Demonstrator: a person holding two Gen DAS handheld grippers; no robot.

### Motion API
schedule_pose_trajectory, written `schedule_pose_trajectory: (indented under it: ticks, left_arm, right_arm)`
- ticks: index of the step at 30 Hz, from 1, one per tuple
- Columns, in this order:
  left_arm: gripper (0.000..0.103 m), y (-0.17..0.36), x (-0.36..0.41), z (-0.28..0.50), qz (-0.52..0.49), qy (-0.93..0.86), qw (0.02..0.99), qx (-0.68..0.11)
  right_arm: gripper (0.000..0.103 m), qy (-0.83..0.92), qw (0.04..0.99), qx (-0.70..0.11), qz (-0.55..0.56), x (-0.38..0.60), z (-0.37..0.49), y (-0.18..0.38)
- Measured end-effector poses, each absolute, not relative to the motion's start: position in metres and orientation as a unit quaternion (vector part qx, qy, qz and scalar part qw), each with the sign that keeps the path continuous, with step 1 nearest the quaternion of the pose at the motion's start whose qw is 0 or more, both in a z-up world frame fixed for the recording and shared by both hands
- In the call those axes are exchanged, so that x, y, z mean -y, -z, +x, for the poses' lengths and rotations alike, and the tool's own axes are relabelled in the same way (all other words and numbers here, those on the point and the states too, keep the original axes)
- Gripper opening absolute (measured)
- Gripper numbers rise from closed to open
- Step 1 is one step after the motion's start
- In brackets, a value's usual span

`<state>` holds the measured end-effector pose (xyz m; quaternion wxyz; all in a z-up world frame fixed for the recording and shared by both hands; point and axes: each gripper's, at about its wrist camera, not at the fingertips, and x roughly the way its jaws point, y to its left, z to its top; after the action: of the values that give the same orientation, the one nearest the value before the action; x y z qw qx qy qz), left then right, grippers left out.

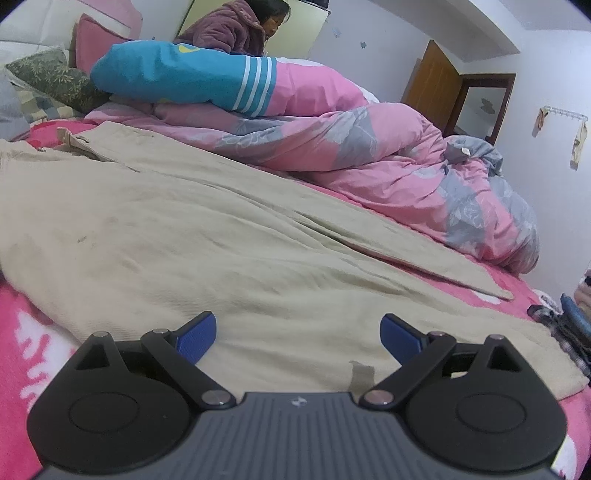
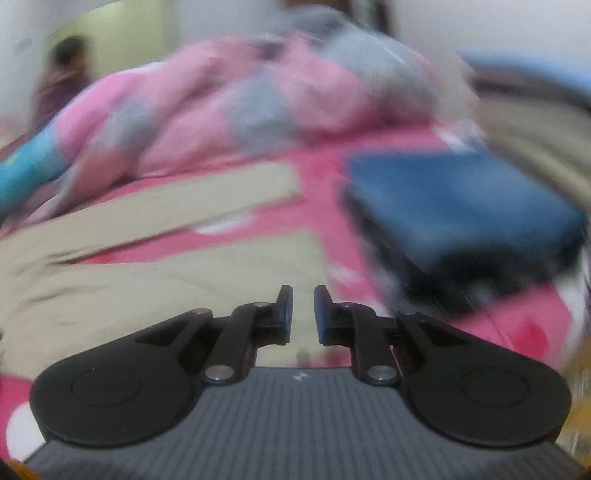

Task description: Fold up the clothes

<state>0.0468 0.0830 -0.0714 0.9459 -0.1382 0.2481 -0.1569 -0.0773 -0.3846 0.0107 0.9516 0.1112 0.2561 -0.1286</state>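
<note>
Left tool (image 1: 298, 338) above trousers (image 1: 207, 236); pink bed (image 1: 22, 332).

One beige cotton pair of trousers (image 1: 207, 236) lies spread on one pink patterned bedsheet (image 1: 22, 332). Farther back are one pink and grey floral quilt (image 1: 388, 162), one blue and pink striped quilt (image 1: 192, 77), two cushions at far left, and one person (image 1: 236, 26).
</note>
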Motion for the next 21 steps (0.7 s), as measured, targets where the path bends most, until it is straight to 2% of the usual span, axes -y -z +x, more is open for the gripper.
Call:
schedule_pose_trajectory:
  ticks: [2,6,9,10,13,17,21]
  left_arm:
    - [0.096,0.072,-0.084,0.046,-0.142,0.158,0.945,-0.247]
    - [0.096,0.071,-0.082,0.046,-0.136,0.156,0.946,-0.248]
    - [0.096,0.071,-0.082,0.046,-0.135,0.156,0.947,-0.248]
    - [0.096,0.071,-0.083,0.046,-0.135,0.156,0.947,-0.248]
    - [0.097,0.071,-0.082,0.046,-0.134,0.156,0.947,-0.248]
    - [0.098,0.071,-0.079,0.047,-0.120,0.153,0.948,-0.251]
    - [0.098,0.070,-0.075,0.046,-0.108,0.149,0.949,-0.254]
  right_arm:
    - [0.013,0.068,0.962,-0.248,0.087,0.354,-0.055,-0.016]
    - [0.014,-0.032,0.958,-0.279,0.060,0.293,-0.002,0.009]
    - [0.023,-0.048,0.946,-0.321,0.010,0.267,0.019,0.041]
    - [0.023,-0.049,0.945,-0.323,0.001,0.265,0.016,0.050]
    - [0.023,-0.058,0.948,-0.311,0.033,0.283,-0.021,0.051]
    - [0.023,-0.055,0.935,-0.341,0.086,0.305,-0.057,0.036]
    - [0.026,-0.055,0.943,-0.311,0.110,0.306,-0.015,0.011]
